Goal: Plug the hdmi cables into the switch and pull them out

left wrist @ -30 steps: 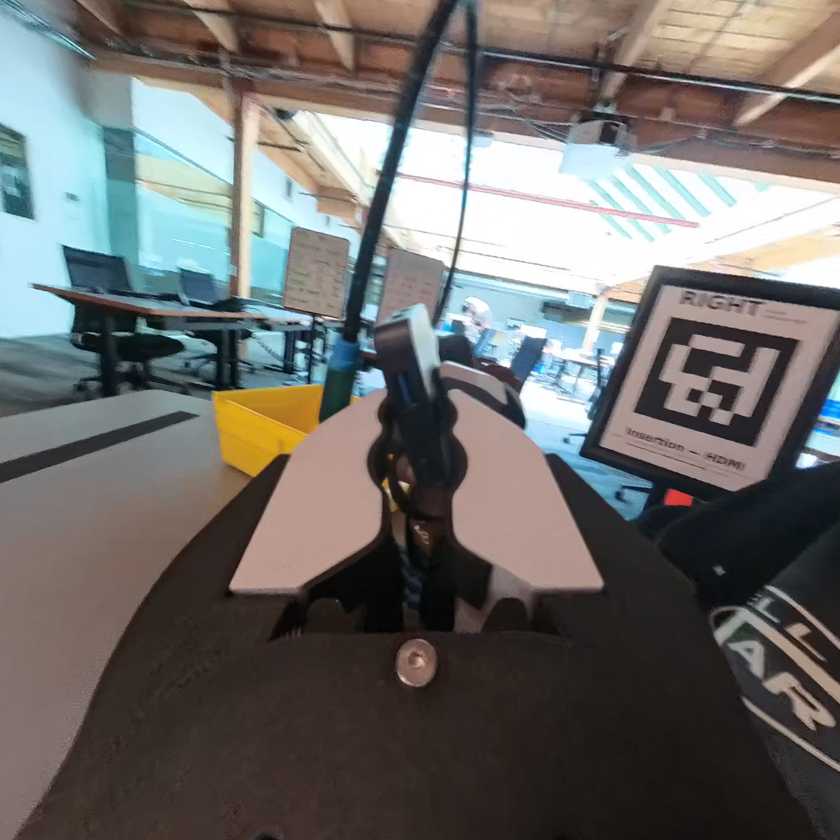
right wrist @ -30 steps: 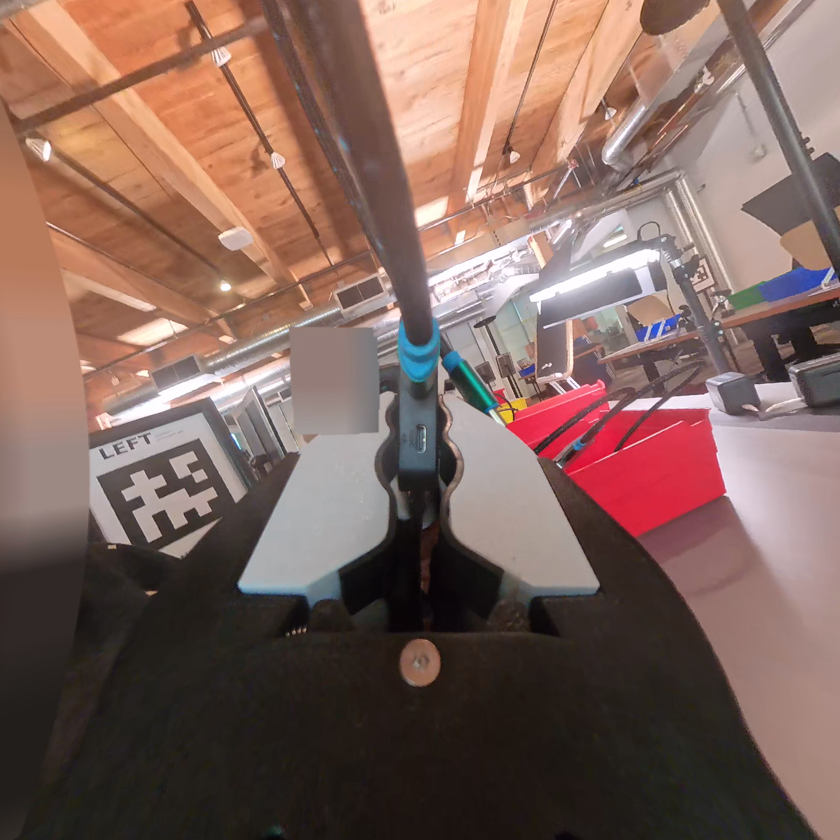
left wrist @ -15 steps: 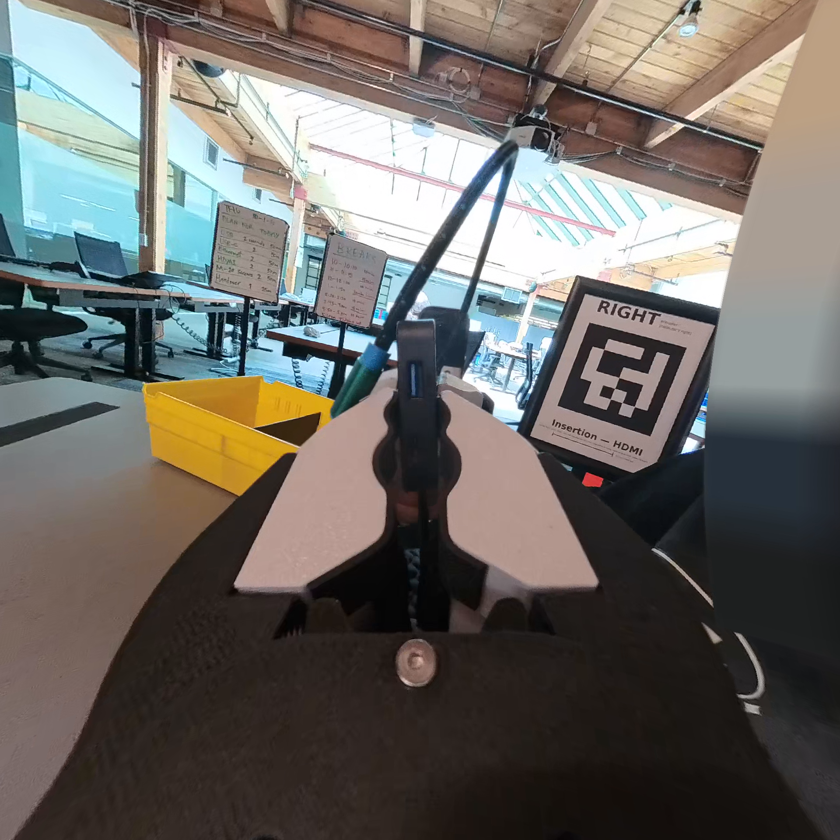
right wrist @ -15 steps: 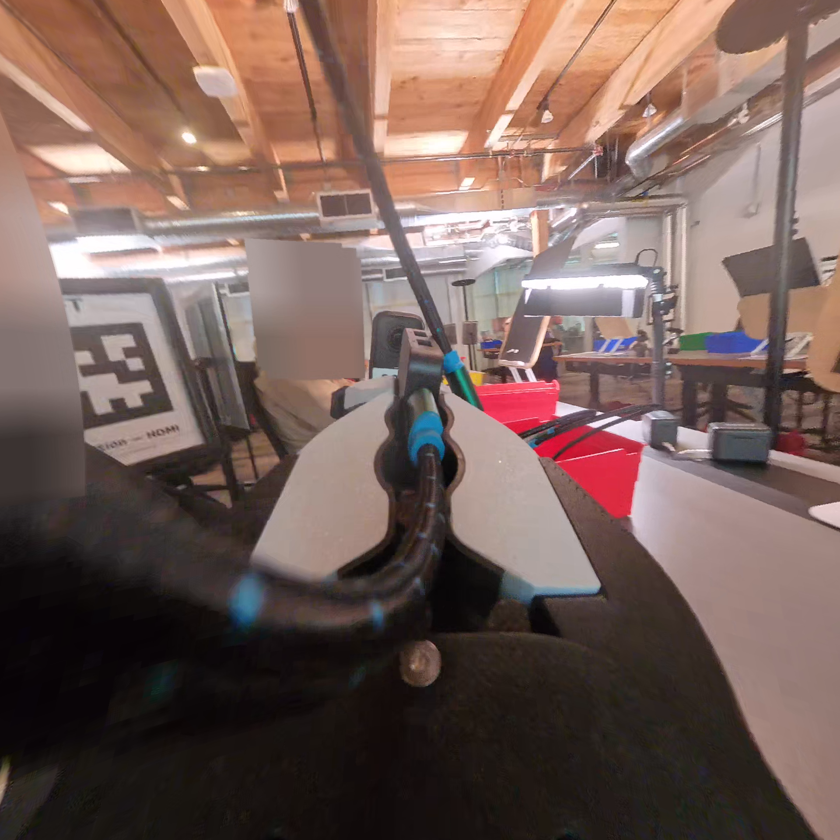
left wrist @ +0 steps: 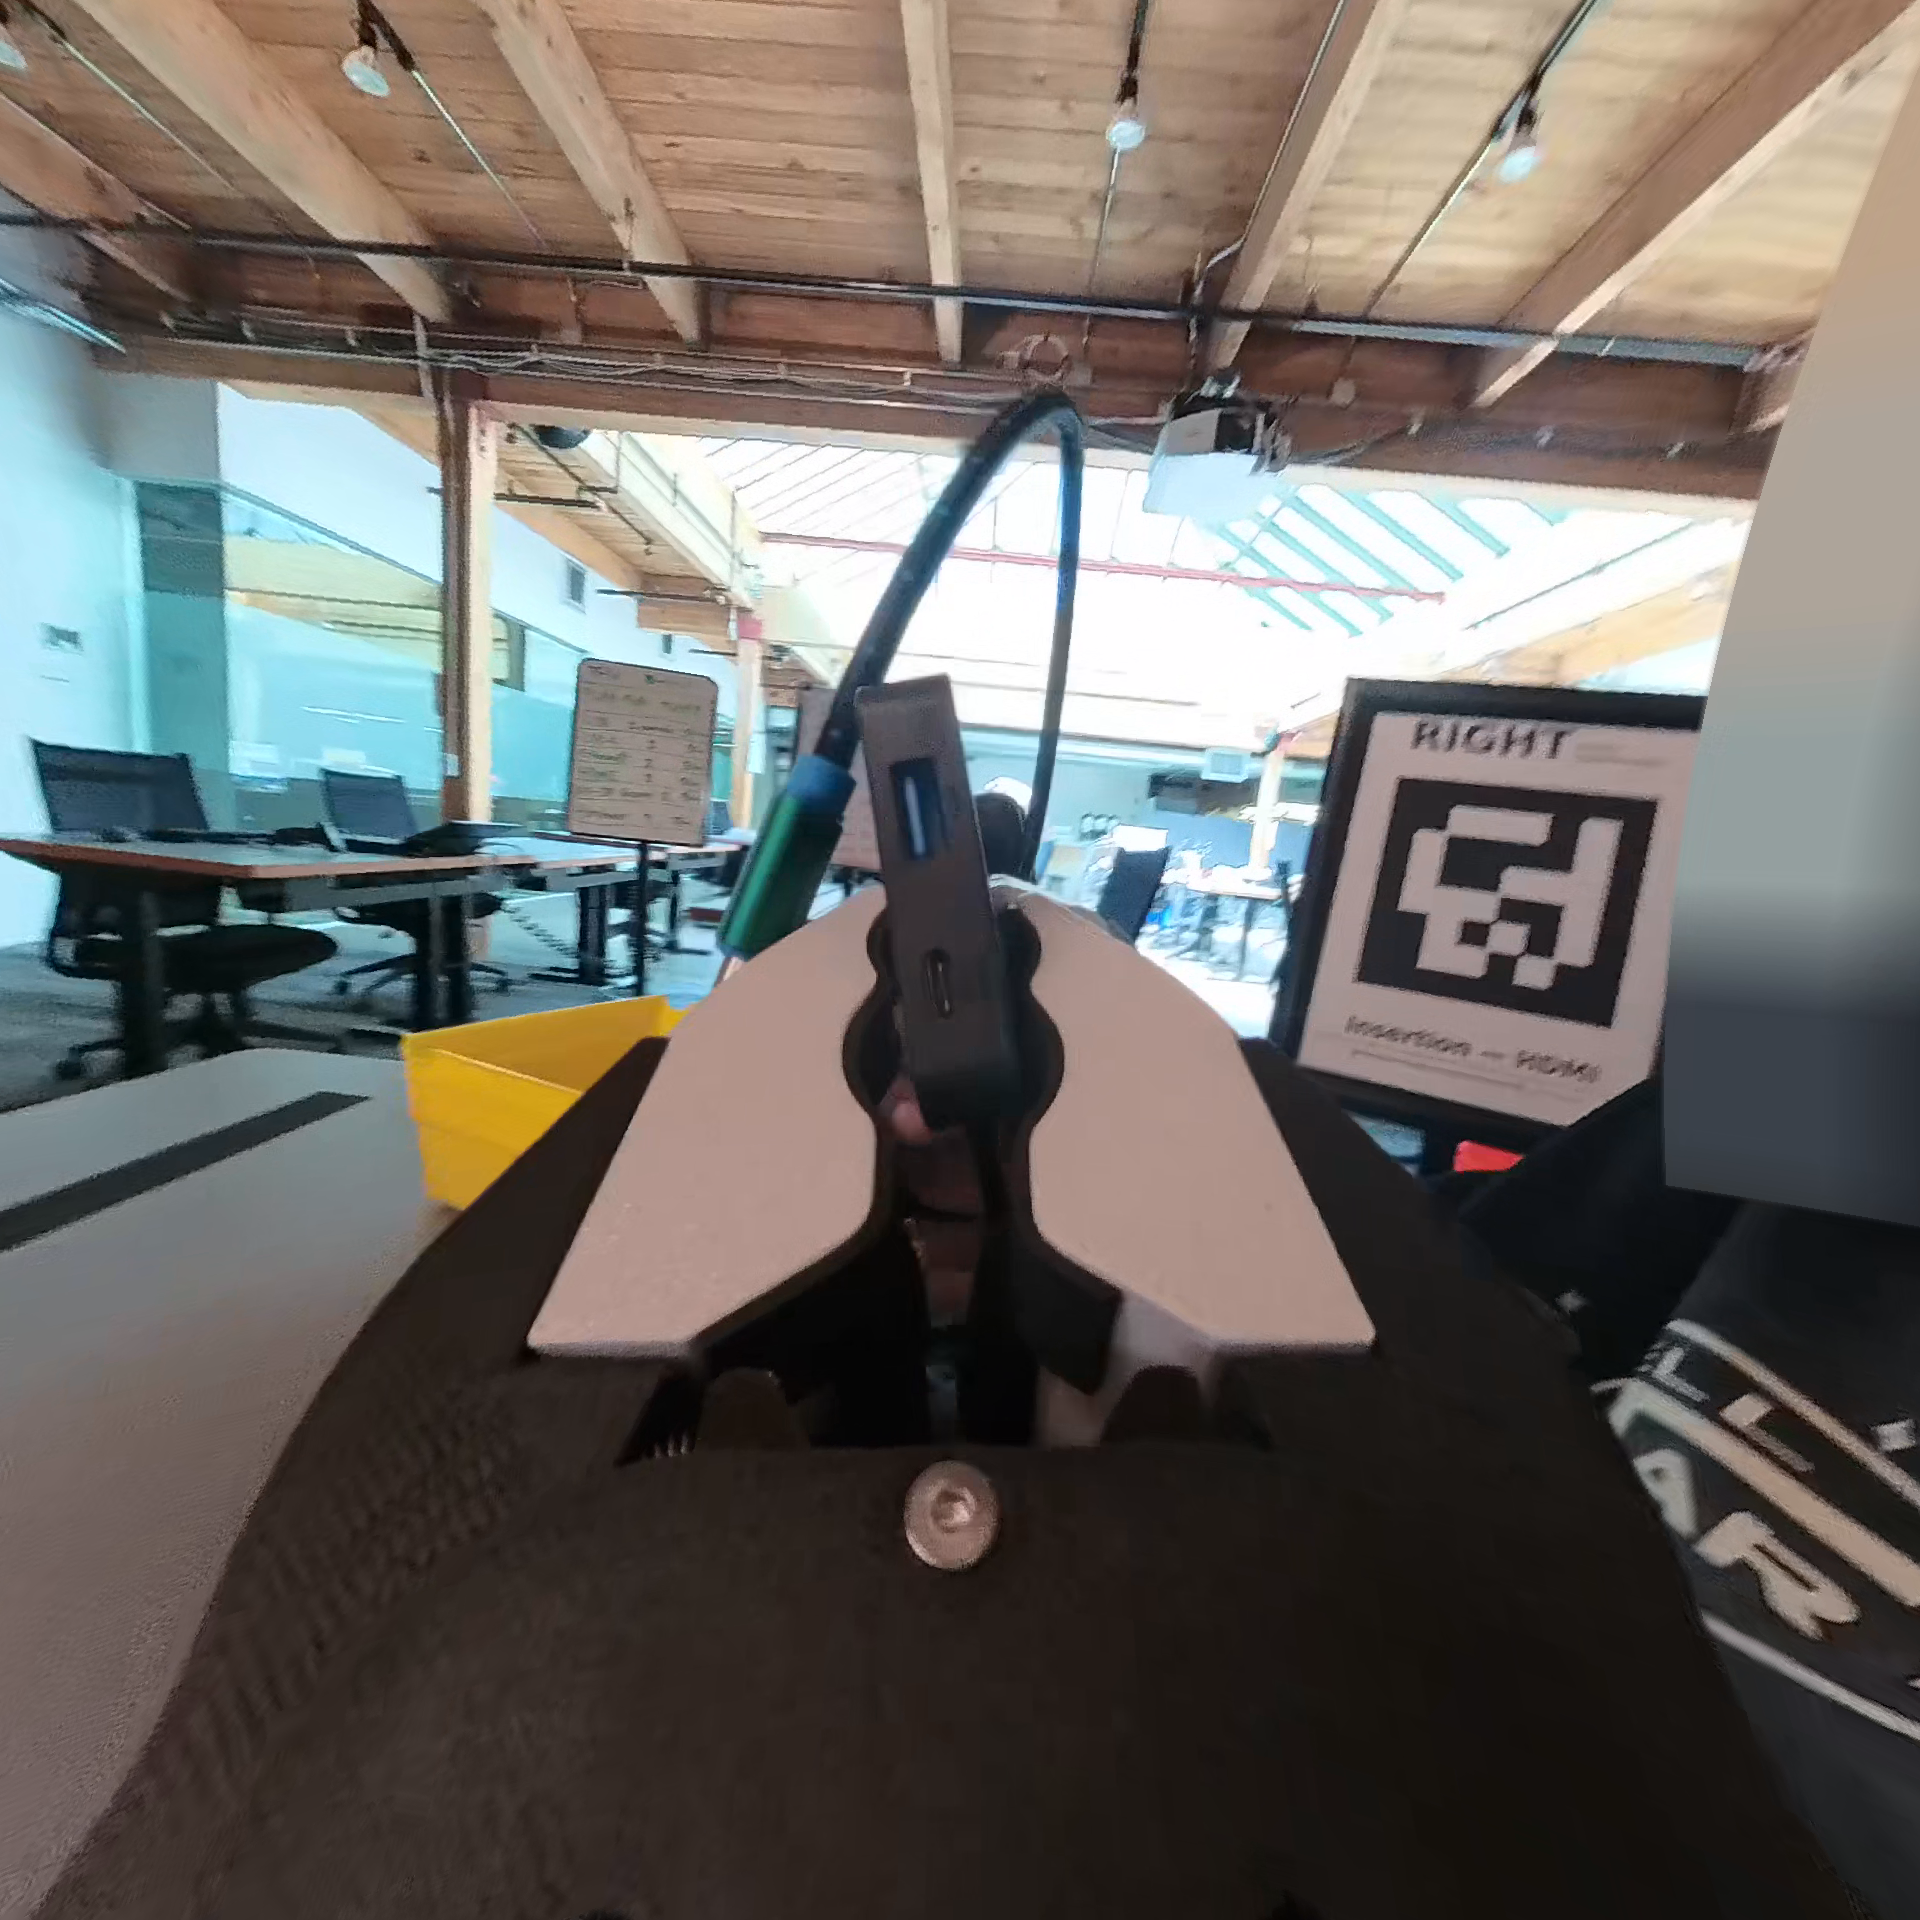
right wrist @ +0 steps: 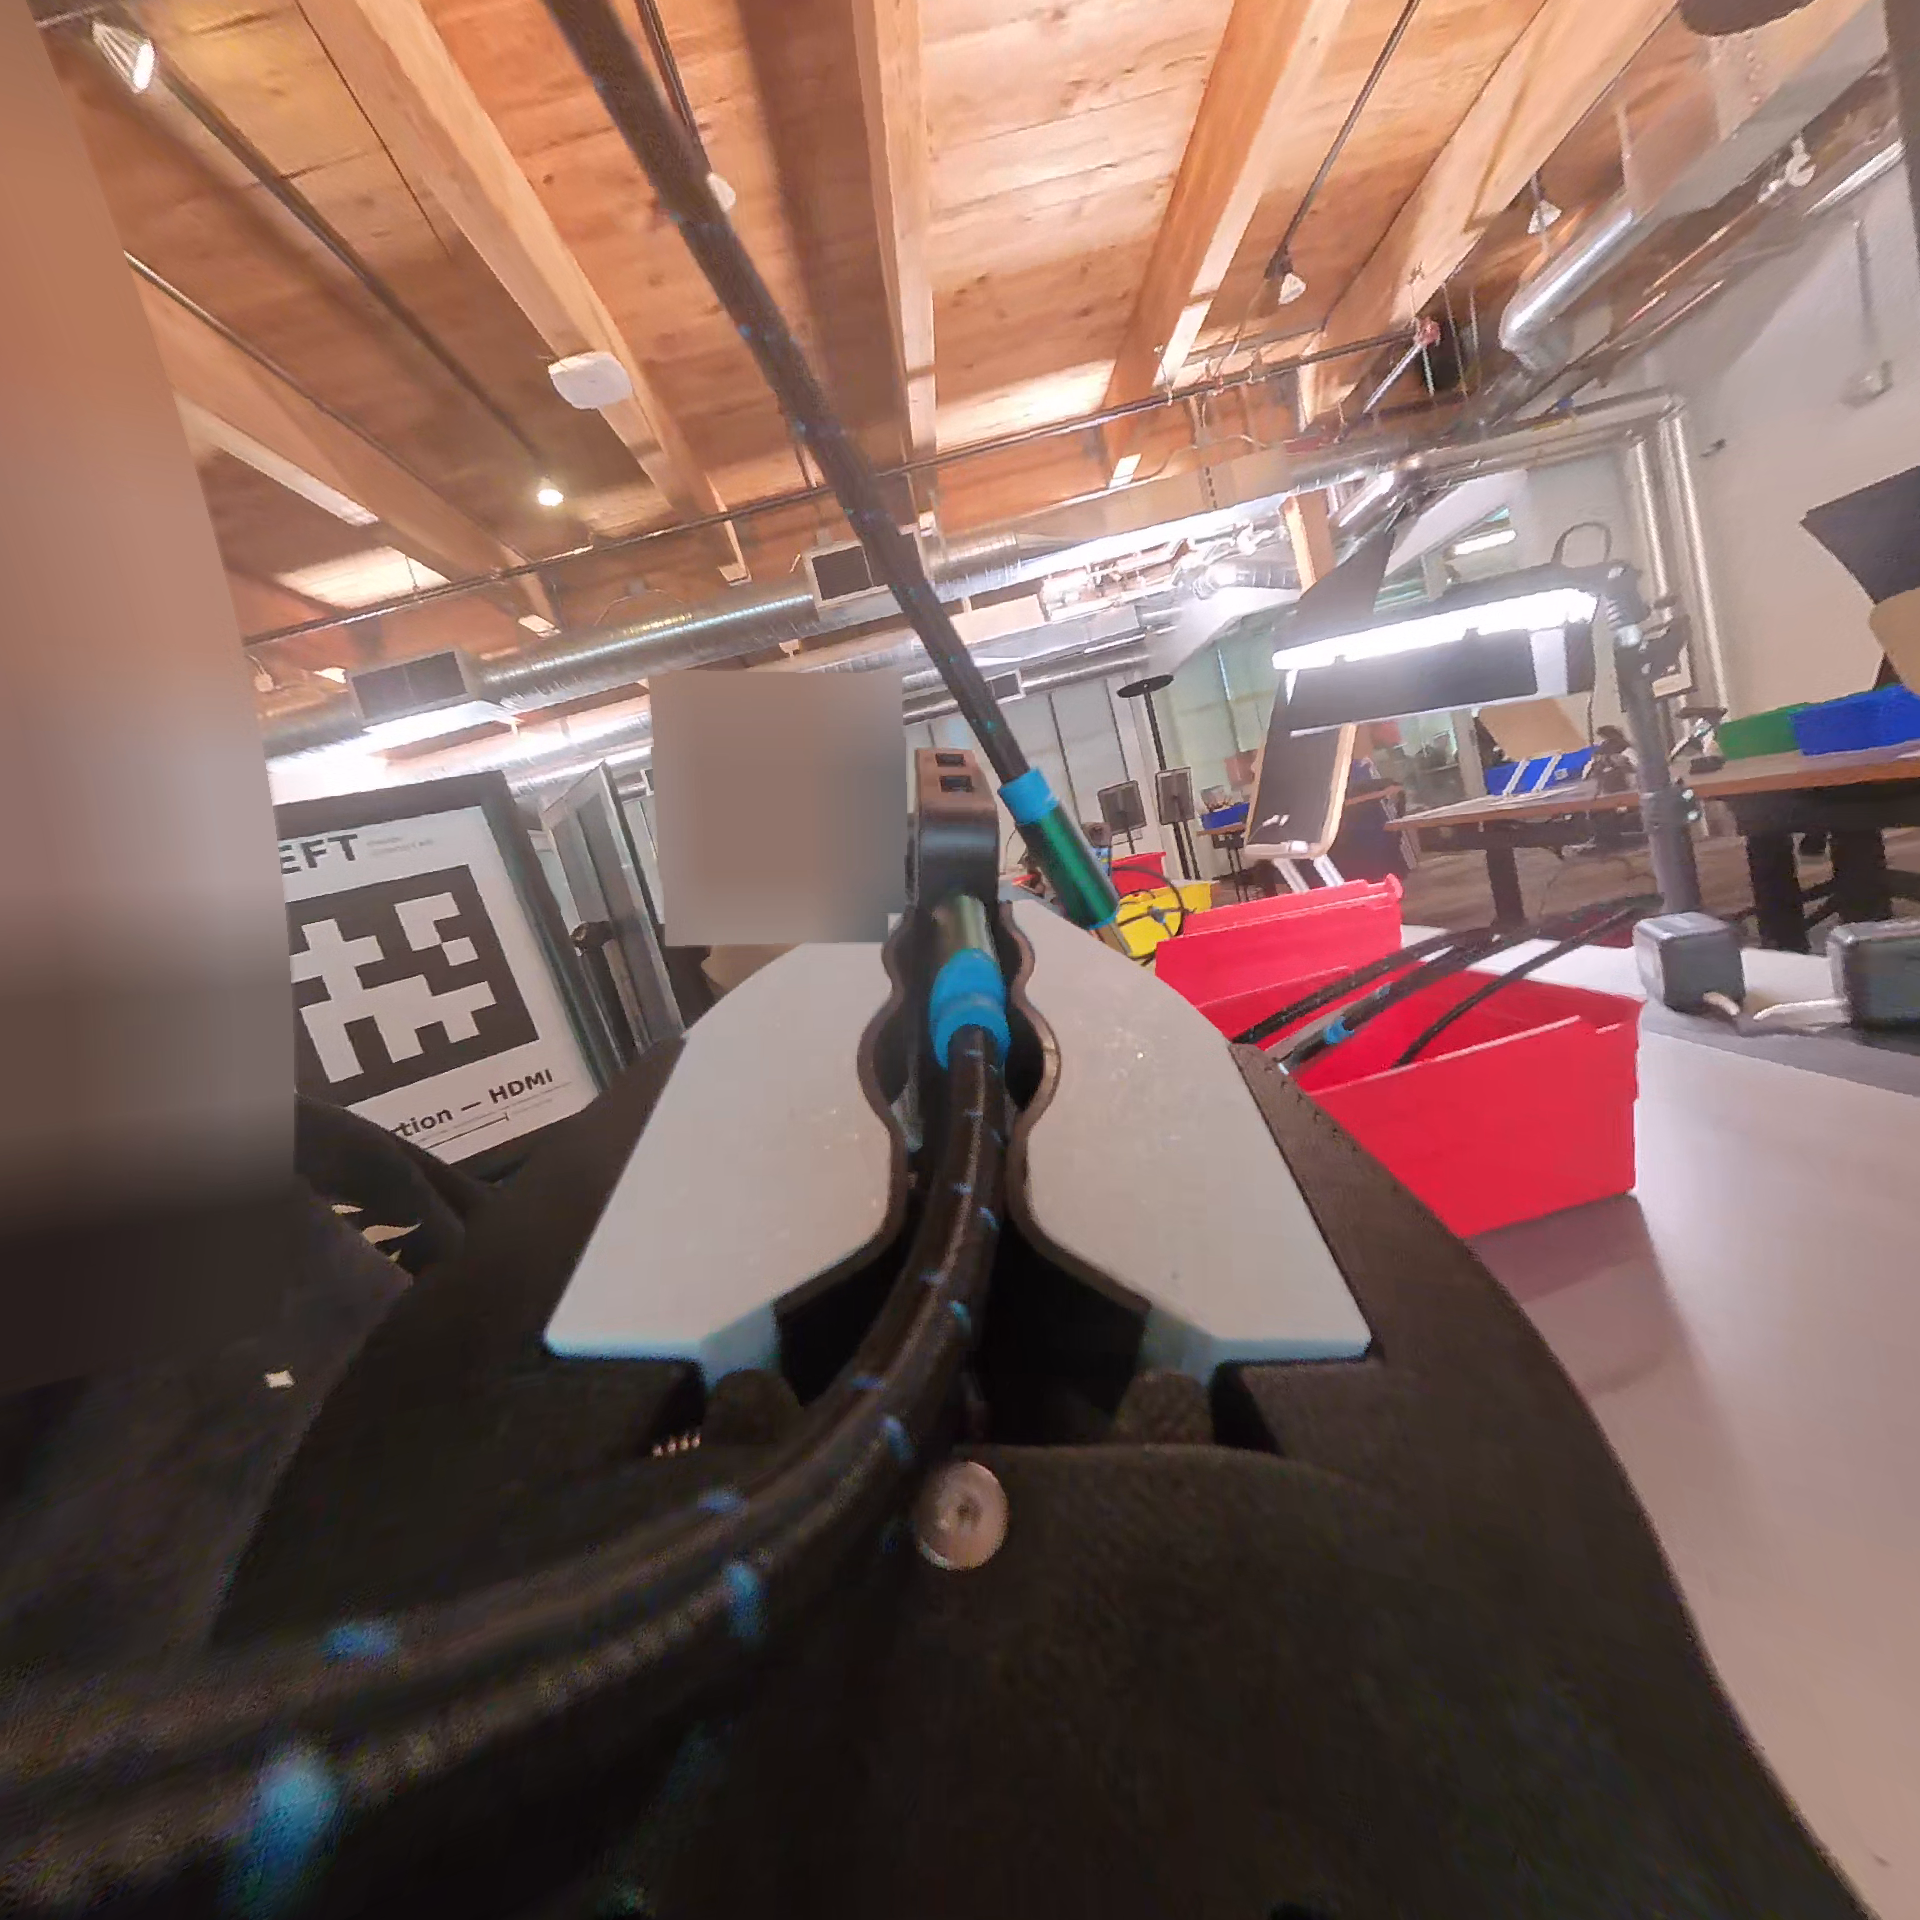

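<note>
My left gripper is shut on a dark grey switch that stands up between the fingers, its port side facing me. A green HDMI plug with a blue collar sits against its left side, and its black cable arcs overhead. My right gripper is shut on a second HDMI plug with a blue collar. The plug's front end meets the switch, and I cannot tell how deep. Its cable bends back over the gripper body. The green plug also shows in the right wrist view.
A yellow bin stands on the grey table to the left. Red bins holding cables and grey adapters are on the table to the right. Framed marker signs and a person's dark sleeve are close by.
The right gripper's cable, upright a second ago, now bends back over the gripper body. The switch in the left gripper has tilted and shows its ports. Both views have swung.
</note>
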A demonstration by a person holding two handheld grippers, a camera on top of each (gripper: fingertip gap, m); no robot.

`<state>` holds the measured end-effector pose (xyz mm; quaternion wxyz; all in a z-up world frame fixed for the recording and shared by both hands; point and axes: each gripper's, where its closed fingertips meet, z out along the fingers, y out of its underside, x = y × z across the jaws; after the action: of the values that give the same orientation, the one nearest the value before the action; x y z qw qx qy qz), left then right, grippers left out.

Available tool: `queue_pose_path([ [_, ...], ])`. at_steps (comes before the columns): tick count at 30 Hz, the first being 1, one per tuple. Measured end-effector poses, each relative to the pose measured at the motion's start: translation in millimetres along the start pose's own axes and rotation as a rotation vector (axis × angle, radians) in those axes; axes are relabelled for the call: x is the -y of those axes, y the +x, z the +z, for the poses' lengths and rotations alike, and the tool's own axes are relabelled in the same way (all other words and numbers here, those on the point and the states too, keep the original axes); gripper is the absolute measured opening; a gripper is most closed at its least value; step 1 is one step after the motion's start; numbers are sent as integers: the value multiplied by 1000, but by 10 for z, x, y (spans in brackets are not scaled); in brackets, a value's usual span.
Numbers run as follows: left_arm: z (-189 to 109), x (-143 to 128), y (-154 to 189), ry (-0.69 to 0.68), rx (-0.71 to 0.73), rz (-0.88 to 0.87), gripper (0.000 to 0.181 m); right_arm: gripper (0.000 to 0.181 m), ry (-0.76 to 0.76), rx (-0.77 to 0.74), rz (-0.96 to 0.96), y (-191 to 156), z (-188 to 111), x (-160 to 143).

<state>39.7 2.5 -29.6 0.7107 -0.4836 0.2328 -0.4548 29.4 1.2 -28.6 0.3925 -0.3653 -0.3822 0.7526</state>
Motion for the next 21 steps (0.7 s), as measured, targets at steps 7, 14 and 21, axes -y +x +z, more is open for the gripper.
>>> queue_pose_path([
  [7,-56,167,-26,177,-24,-87,13,18,97,-46,-52,12,-38,145],
  [14,-25,128,-23,207,-13,-76,14,12,123,-52,-52,-22,-22,152],
  [21,-35,170,27,284,-46,-73,14,12,177,25,-30,-69,-22,143],
])
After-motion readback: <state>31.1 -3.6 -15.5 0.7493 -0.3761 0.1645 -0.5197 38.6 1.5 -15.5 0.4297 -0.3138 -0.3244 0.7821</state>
